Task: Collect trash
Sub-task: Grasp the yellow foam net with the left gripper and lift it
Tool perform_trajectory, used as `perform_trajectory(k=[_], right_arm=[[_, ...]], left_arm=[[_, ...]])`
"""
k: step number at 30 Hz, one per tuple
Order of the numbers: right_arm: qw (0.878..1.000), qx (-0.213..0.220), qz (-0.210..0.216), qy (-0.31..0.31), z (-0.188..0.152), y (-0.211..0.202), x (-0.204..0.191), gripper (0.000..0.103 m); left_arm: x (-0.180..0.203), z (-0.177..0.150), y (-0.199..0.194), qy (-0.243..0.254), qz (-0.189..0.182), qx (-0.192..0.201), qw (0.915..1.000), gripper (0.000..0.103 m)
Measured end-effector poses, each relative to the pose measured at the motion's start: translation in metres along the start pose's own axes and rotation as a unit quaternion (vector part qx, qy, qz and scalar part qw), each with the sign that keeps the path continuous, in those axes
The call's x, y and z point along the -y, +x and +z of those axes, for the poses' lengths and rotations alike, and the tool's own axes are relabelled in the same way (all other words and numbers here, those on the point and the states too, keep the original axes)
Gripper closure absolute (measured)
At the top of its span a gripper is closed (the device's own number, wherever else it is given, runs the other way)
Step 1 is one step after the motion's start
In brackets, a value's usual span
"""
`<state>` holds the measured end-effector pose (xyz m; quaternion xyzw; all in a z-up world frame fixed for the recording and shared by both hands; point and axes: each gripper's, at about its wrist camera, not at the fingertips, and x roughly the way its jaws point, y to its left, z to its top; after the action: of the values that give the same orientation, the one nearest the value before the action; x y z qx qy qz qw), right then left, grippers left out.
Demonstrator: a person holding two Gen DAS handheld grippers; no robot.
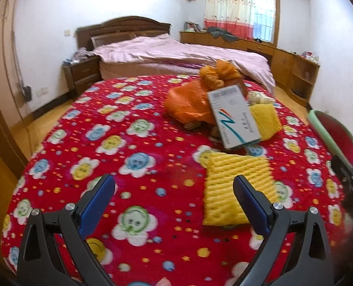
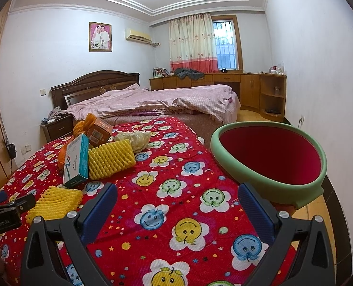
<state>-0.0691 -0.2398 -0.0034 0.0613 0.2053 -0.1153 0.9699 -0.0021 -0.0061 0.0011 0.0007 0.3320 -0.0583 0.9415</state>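
Trash lies on a red flowered cloth (image 1: 128, 143). A yellow foam net (image 1: 236, 188) lies just ahead of my open, empty left gripper (image 1: 174, 186), by its right finger. It also shows in the right wrist view (image 2: 57, 202). Behind it stand a white and teal box (image 1: 233, 116), a second yellow foam net (image 1: 267, 119) and an orange bag (image 1: 190, 102). The right wrist view also shows a small orange box (image 2: 100, 131). My right gripper (image 2: 176, 195) is open and empty over the cloth, left of a green bin with a red inside (image 2: 271, 157).
A bed with a pink cover (image 2: 164, 97) lies beyond the table. Wooden cabinets (image 2: 248, 88) line the far wall under a curtained window. A nightstand (image 1: 83, 74) stands left of the bed. The bin's rim (image 1: 319, 124) shows at the right of the left wrist view.
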Motion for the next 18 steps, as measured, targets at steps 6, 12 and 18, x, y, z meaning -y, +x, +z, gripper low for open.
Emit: perform_trajectory(k=[6,12,18], right_arm=[[1.000,-0.019,0.007,0.013,0.002,0.006,0.005,0.000],[0.999,-0.036,0.008,0.018,0.004,0.009,0.005,0.000],[0.999,-0.039,0.010,0.023,0.004,0.010,0.003,0.000]], left_arm=[[0.023,0.003,0.000,0.021,-0.034,-0.015,0.9991,0.004],[0.038,0.001,0.013,0.034,-0.048,-0.047,0.9972,0.011],[0.040,-0.001,0.019,0.028,-0.056,-0.065,0.9959,0.020]])
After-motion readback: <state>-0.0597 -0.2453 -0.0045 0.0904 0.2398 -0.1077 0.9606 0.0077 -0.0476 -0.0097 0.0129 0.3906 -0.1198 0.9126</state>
